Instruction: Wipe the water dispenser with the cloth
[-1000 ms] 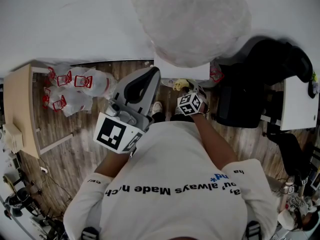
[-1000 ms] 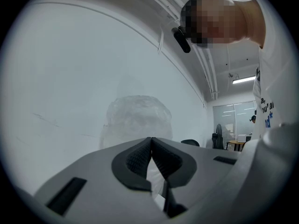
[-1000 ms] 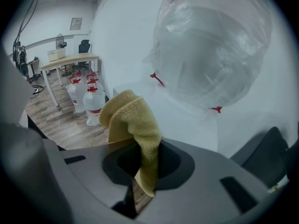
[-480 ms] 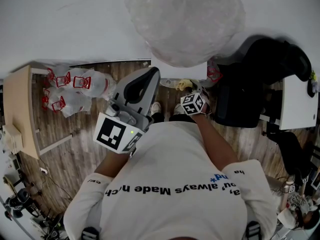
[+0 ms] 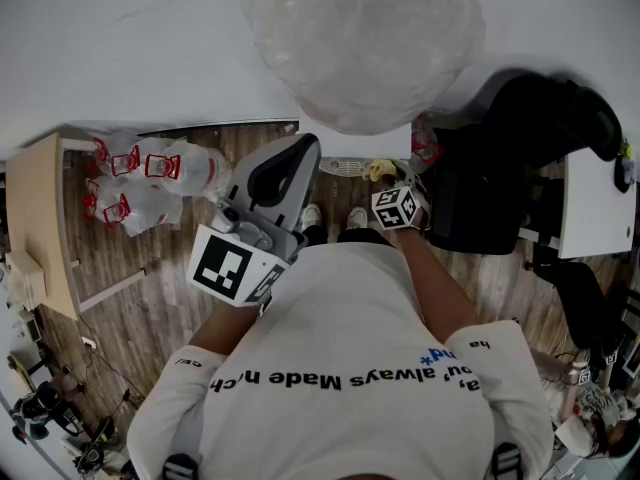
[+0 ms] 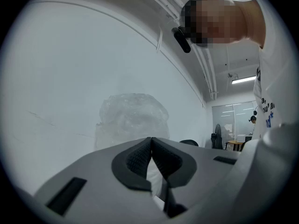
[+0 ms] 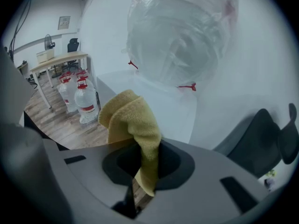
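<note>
The water dispenser [image 5: 352, 144] is a white cabinet against the wall, with a large clear bottle [image 5: 365, 38] upside down on top. My right gripper [image 5: 392, 190] is low at the dispenser's front right, shut on a yellow cloth [image 5: 379, 170]. In the right gripper view the cloth [image 7: 134, 121] bunches up out of the gripper [image 7: 147, 160], close to the white cabinet [image 7: 161, 104] beneath the bottle [image 7: 180, 31]. My left gripper [image 5: 298, 153] is held up left of the dispenser, shut and holding nothing [image 6: 151, 146]; it points toward the bottle [image 6: 133, 120].
Several spare water bottles with red caps [image 5: 150, 173] stand on the wooden floor at the left, beside a light wooden table [image 5: 40, 218]. A black office chair [image 5: 520, 168] is close on the dispenser's right, and a white desk [image 5: 595, 208] lies beyond it.
My right gripper has carried the cloth to the right along the dispenser's front. The left gripper has stayed where it was.
</note>
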Demonstrator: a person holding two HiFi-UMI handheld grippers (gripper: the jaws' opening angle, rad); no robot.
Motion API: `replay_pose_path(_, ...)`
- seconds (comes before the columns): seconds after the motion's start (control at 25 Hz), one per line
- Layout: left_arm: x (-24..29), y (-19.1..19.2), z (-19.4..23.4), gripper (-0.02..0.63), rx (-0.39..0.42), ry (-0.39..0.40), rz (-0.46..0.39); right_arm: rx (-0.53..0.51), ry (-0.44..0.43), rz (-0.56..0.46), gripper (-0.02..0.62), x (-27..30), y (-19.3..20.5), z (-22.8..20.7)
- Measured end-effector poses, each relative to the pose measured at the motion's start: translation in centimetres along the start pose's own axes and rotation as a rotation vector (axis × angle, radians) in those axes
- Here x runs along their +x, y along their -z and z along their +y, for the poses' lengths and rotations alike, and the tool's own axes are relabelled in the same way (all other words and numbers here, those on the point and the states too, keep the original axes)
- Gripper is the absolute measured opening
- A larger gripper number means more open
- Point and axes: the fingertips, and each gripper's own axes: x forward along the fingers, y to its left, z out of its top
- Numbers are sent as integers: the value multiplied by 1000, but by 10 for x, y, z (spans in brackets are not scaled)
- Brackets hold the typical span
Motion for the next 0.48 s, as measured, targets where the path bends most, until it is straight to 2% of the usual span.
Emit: replay_pose_path(0.48, -3, 1, 7, 18, 1, -5, 5, 14, 23, 36, 60, 2, 20, -14)
